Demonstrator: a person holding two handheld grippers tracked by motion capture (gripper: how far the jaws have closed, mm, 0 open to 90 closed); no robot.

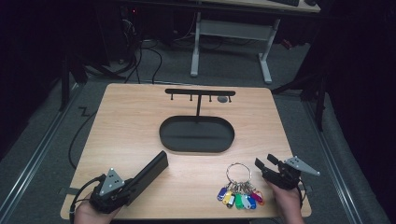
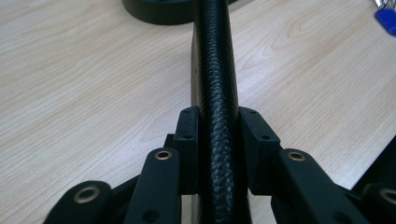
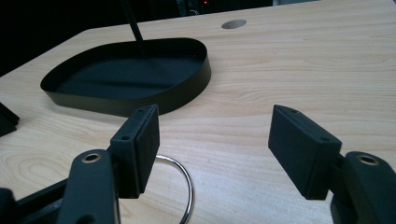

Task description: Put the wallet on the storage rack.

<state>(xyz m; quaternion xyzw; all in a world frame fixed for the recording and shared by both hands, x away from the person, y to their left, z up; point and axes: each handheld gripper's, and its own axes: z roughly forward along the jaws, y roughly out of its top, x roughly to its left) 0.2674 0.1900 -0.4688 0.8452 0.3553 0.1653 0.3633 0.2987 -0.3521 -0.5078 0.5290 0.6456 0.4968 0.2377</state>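
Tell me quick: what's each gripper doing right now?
Left gripper: shut on the black textured case, gripping its edge.
Right gripper: open, holding nothing; the key ring lies on the table below its jaws.

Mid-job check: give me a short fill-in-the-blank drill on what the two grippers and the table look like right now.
1. The left gripper is shut on a black textured ____.
2. The right gripper has its jaws ____, with nothing between the pads.
3. The key ring with coloured tags lies on the table just beside the ____ gripper.
4. The black oval tray has a ____ with hooks rising from its far edge.

Missing words: case; open; right; stand
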